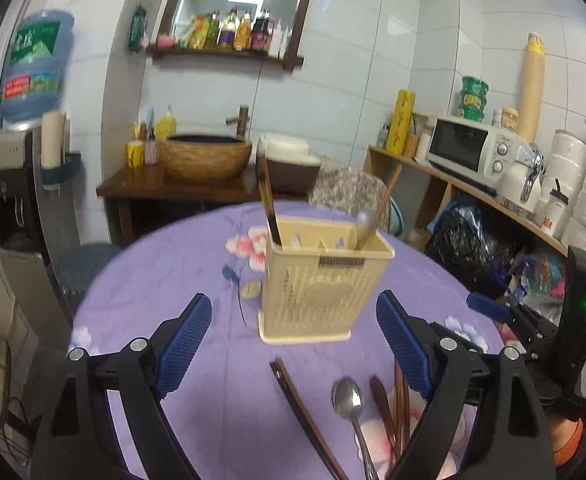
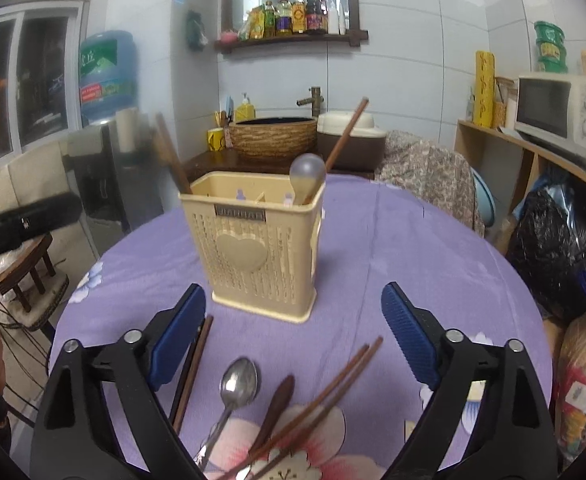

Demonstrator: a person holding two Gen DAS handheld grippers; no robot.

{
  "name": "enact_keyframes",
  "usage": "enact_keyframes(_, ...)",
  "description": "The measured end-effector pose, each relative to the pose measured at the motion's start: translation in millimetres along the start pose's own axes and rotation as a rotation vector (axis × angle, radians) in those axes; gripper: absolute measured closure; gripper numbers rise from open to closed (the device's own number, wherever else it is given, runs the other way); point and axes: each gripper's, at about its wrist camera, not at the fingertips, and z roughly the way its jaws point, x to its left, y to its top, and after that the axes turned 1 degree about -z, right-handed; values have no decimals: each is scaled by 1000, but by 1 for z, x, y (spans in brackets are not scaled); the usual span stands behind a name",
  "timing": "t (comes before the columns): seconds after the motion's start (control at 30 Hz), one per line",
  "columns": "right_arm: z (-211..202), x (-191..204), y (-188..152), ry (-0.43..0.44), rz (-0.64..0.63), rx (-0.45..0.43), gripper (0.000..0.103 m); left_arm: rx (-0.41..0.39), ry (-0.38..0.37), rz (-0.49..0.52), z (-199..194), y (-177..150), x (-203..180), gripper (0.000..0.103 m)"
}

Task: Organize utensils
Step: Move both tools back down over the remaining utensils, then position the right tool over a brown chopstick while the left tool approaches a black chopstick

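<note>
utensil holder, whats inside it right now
Sticking out of the utensil holder are a metal spoon, bowl up, and a chopstick on one side, and dark chopsticks on the other. Its walls hide their lower ends and anything shorter inside.

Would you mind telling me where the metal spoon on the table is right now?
The metal spoon lies on the purple tablecloth in front of the beige holder, between the dark chopsticks and the wooden spoon.
</note>
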Motion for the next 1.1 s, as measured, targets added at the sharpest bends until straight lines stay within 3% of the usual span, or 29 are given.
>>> enact_keyframes(0.17,0,-7,-30,-38,16,61,12,100,8,-54,16,-32,13,19)
enact_keyframes(0.57,7,-24,-86,-91,77,184,12,248,67,-102,34,-91,36,19)
enact_keyframes(1.1,26,-11,-111,-105,59,324,12,348,57,-55,52,-115,21,19)
